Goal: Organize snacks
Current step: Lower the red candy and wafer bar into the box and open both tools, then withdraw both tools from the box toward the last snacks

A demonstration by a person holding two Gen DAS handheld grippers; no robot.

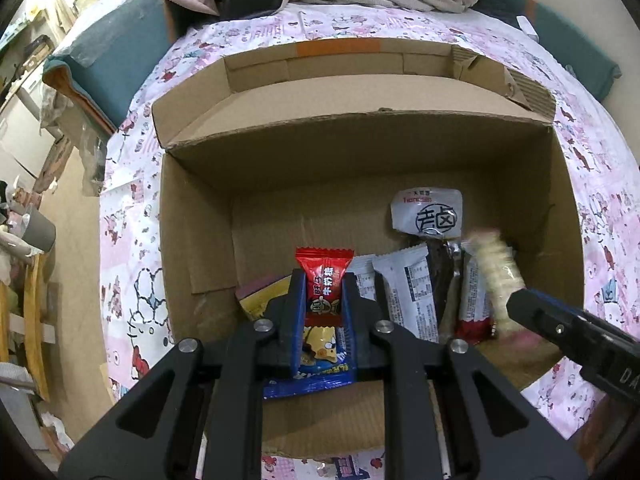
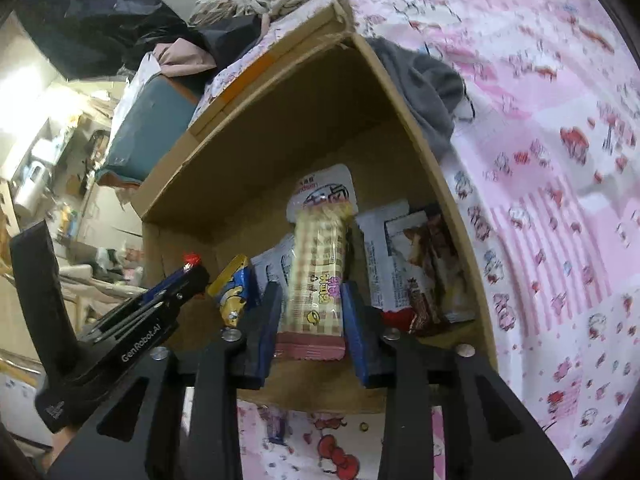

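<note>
Indoor light, moderate, fairly even. Strong fisheye bend, dark vignette at corners in both views. Cardboard box (image 1: 400,152) far wall shadowed ahead of left gripper (image 1: 323,292). Right wrist view: pink bedsheet (image 2: 560,160) right of right gripper (image 2: 310,308) heavily motion-blurred; bright overexposed room at far left.

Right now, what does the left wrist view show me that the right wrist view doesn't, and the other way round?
Only the left wrist view shows the red candy wrapper face-on, clamped in the left tool, and the box's far flaps. Only the right wrist view shows the grey cloth beside the box. Both show the brown cardboard box, the cream checked wafer pack in the right tool, and the white sachet.
</note>
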